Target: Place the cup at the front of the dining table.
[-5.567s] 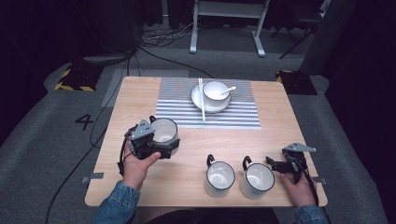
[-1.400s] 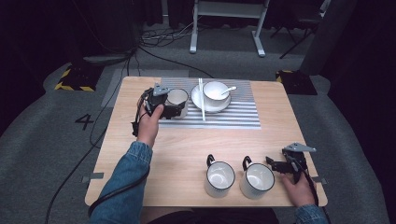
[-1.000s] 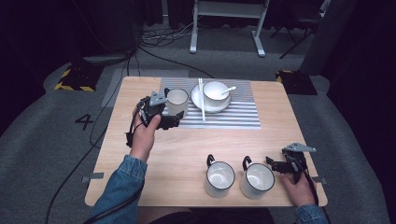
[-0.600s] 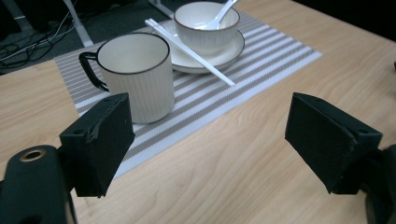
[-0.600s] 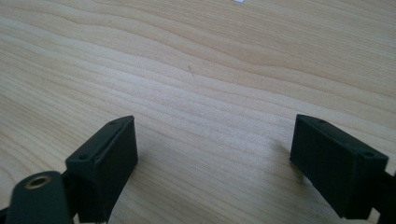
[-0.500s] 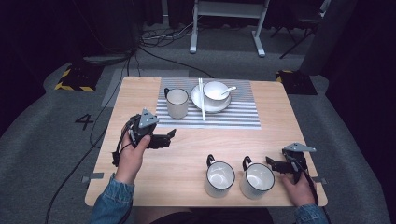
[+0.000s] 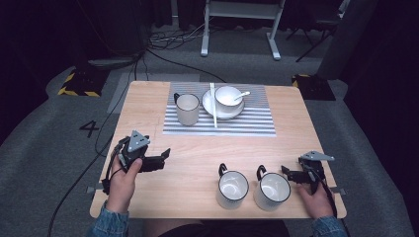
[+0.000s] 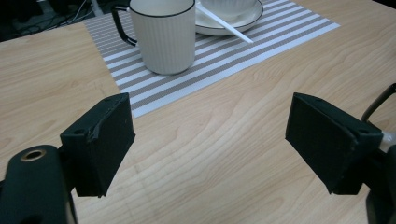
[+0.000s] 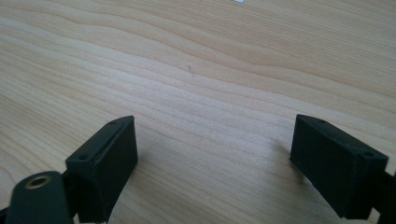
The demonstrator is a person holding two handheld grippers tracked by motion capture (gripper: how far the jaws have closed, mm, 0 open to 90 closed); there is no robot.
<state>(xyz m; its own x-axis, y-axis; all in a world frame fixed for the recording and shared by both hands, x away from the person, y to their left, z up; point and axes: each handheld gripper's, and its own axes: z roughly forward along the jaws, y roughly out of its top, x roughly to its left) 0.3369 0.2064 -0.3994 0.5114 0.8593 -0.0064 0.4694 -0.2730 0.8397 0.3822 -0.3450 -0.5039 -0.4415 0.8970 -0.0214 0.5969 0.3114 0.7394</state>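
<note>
1. Left gripper (image 7: 159,159) is held over bare wood at the table's (image 7: 296,128) left front, jaws spread wide, nothing between them.
2. Ribbed mug (image 7: 188,108) is seen upright on the striped placemat (image 7: 247,123), well apart from those jaws; in the left gripper view the mug (image 8: 163,35) sits ahead of the left-hand jaw, outside the gap.
3. Bowl (image 7: 228,97) on a plate is placed just beside that mug, with a white stick (image 7: 213,106) laid across the plate.
4. Right gripper (image 7: 291,175) is held at the front right, jaws released, only wood between them.
5. Two mugs (image 7: 232,188) (image 7: 272,190) are stood side by side near the front edge; the right one is just beside the right gripper's tips.
</note>
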